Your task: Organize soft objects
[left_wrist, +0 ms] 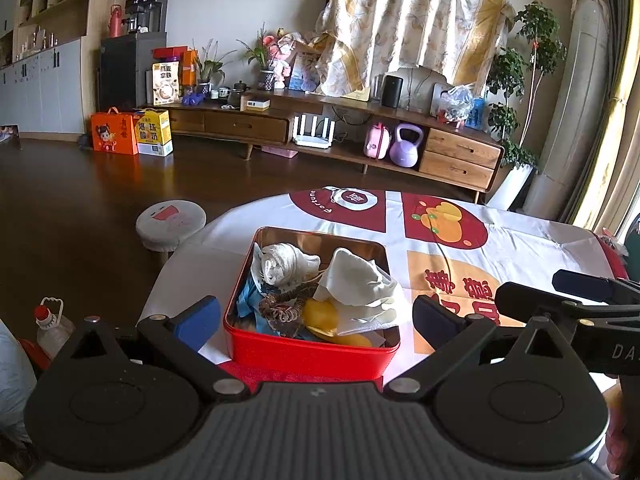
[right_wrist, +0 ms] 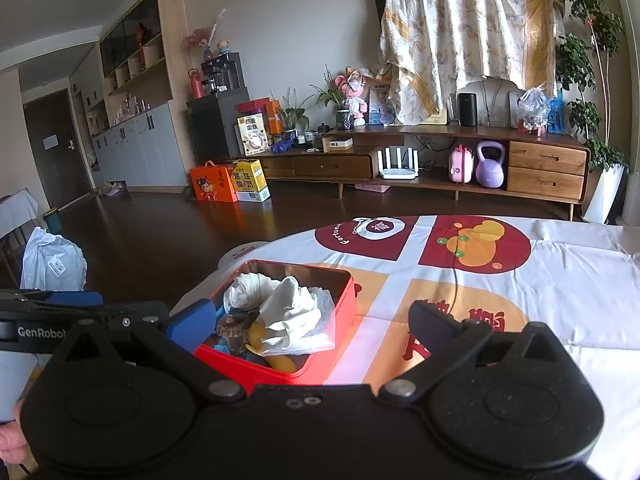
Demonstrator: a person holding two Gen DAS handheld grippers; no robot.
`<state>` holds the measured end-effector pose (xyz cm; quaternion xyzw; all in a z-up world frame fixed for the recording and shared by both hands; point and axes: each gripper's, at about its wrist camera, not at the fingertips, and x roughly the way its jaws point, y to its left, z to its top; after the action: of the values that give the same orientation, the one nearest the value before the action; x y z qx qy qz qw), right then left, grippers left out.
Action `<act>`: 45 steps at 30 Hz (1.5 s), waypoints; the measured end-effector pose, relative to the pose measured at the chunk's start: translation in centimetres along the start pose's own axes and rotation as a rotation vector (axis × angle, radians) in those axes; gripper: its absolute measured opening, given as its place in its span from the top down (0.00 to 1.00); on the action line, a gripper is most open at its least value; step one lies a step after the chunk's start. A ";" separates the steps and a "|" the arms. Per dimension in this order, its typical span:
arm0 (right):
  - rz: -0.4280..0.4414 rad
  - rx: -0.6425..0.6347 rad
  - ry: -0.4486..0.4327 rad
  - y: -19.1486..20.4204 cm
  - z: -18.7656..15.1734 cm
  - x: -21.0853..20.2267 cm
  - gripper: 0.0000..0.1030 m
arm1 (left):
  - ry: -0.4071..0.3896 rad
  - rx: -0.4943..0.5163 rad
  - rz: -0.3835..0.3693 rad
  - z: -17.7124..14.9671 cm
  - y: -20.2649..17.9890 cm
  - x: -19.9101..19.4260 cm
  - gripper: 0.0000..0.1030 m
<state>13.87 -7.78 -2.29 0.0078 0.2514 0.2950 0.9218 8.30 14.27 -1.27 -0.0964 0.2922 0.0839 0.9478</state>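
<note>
A round table (left_wrist: 520, 240) stands in a living room, covered by a white cloth (right_wrist: 560, 280) printed with dark red and orange panels. Behind it runs a dark wooden floor (left_wrist: 100, 208) and a long low wooden cabinet (right_wrist: 440, 148) against the far wall. On the cabinet's lower shelf sit a white router (left_wrist: 313, 136), a pink case (left_wrist: 377, 141) and a purple kettlebell (right_wrist: 490, 165). A patterned sheet (right_wrist: 460, 36) hangs over something above the cabinet, and a tall potted plant (left_wrist: 524, 80) stands at its right end. Two gift boxes, orange (left_wrist: 114, 132) and yellow (left_wrist: 154, 133), rest on the floor near a dark cupboard, and a small round stool (left_wrist: 170, 222) sits just beside the table.

A red tin (left_wrist: 308, 354) sits near the table's near left edge, open at the top. Inside lie a rolled white towel (left_wrist: 282, 262), a crumpled white cloth (left_wrist: 356, 284), a brown coiled hair tie (left_wrist: 284, 306), a yellow piece (left_wrist: 320, 316) and some blue fabric (left_wrist: 246, 300), all piled together and touching.

The left gripper (left_wrist: 316, 314) hangs just before the tin with its jaws spread wide, one blue-padded finger at each side of the tin's near wall, holding nothing. The right gripper (right_wrist: 312, 326) sits to the tin's right, jaws also spread wide and empty; its left finger lies in front of the tin's near corner, its right one over the bare cloth.
</note>
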 end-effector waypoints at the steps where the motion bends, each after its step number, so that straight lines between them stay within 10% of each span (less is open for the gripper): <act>1: -0.002 0.000 -0.001 0.0 0.0 0.0 0.00 | 0.000 0.001 0.000 0.0 0.1 0.0 0.00; 45: 0.004 0.010 0.004 -0.3 -0.7 0.0 0.00 | -0.002 0.022 -0.023 -0.4 -1.4 -0.4 0.00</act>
<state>13.75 -8.15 -2.94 0.0125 0.2546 0.2957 0.9206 8.06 12.79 -1.23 -0.0894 0.2910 0.0702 0.9499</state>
